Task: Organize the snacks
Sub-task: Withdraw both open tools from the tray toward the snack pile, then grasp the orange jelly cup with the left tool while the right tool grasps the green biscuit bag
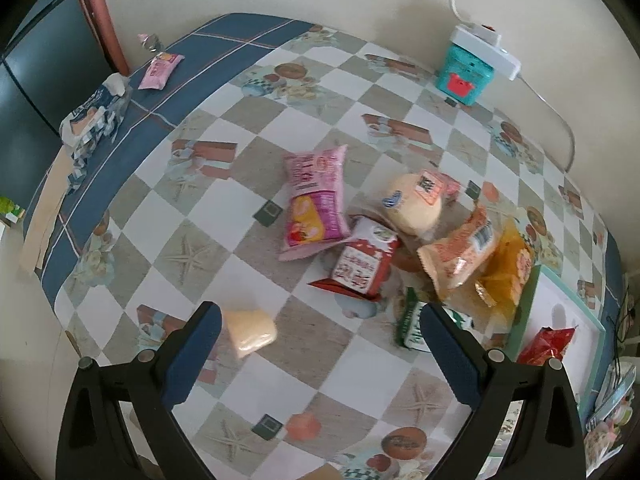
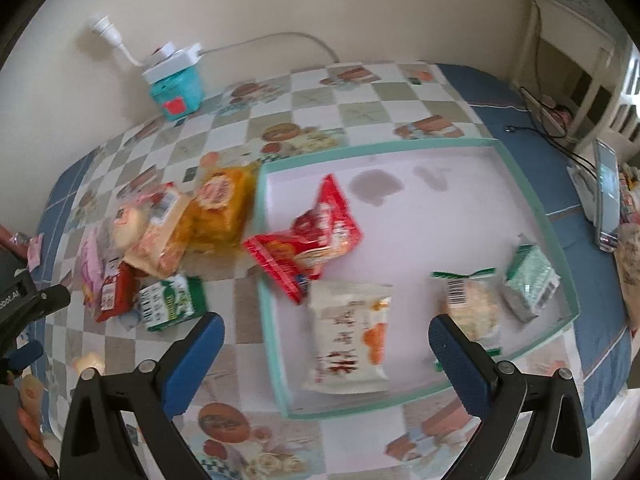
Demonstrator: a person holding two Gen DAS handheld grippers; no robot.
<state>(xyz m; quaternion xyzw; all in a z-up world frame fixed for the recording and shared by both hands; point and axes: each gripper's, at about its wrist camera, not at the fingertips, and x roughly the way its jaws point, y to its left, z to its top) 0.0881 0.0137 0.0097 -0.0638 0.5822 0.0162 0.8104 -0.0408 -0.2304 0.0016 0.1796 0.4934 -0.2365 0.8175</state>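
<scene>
Left gripper [image 1: 320, 332] jaws wide, empty, above checkered surface [image 1: 256, 272]; green-white packet [image 1: 410, 326] just beside its right jaw, long axis pointing away, tray [image 2: 272, 320] beyond. Right gripper [image 2: 326, 334] jaws wide over tray, farther from the packet.

Soft, even daylight, fairly bright, no hard glare. Faint shadows under the snack packets [image 1: 360, 240]. Strong fisheye bending and dark corners in both views. Motion blur in the right wrist view, strongest around the tray [image 2: 536, 216].
</scene>
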